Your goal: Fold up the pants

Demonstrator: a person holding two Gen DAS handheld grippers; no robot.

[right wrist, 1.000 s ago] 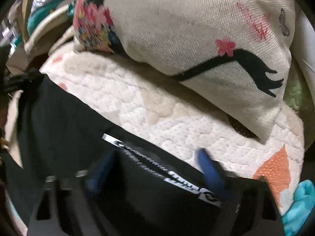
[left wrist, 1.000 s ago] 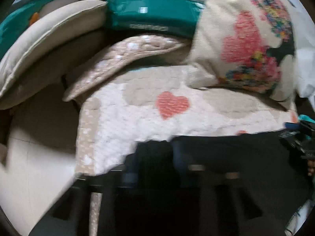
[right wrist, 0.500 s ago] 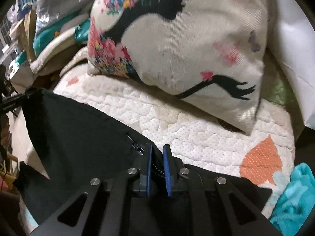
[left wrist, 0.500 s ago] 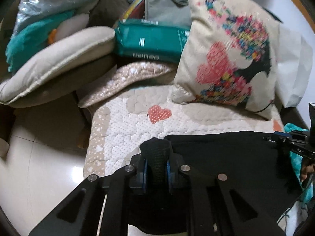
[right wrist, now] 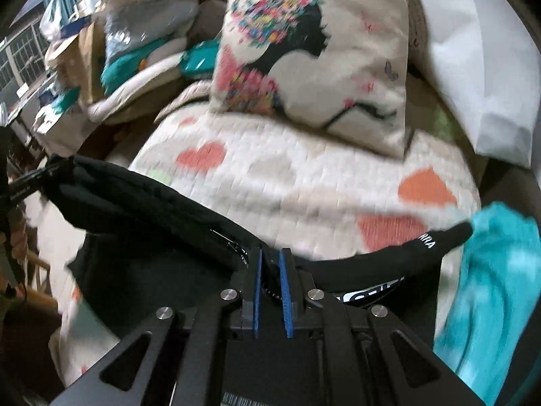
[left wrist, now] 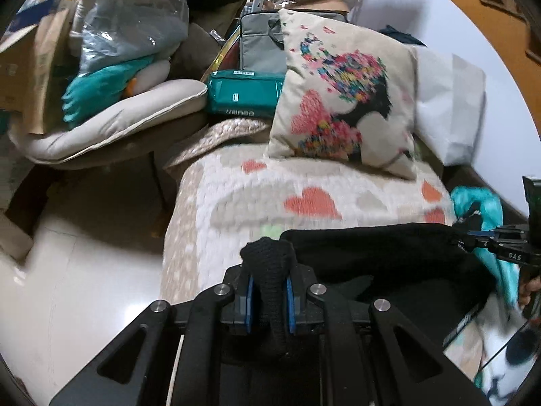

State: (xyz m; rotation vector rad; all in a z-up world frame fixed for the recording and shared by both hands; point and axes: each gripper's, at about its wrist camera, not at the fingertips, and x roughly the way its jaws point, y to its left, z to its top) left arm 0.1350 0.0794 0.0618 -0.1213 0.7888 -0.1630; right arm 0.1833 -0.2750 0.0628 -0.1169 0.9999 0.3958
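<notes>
Both grippers: clamped on the black pants, one at each end of an edge
Left gripper [left wrist: 268, 299]: jaws nearly closed, a ribbed bunch of cloth pinched between the blue pads
Right gripper [right wrist: 270, 292]: jaws narrow, gripping cloth beside a zipper
Pants [left wrist: 389, 257]: lifted and stretched between the tools, above the heart-print quilt [left wrist: 270, 186], lower part hanging out of sight
Nearby: cushion [left wrist: 345, 101] behind, teal cloth [right wrist: 497, 270] just beside
Progress: early, I judge; no finished fold shows, laying down and folding remain
</notes>
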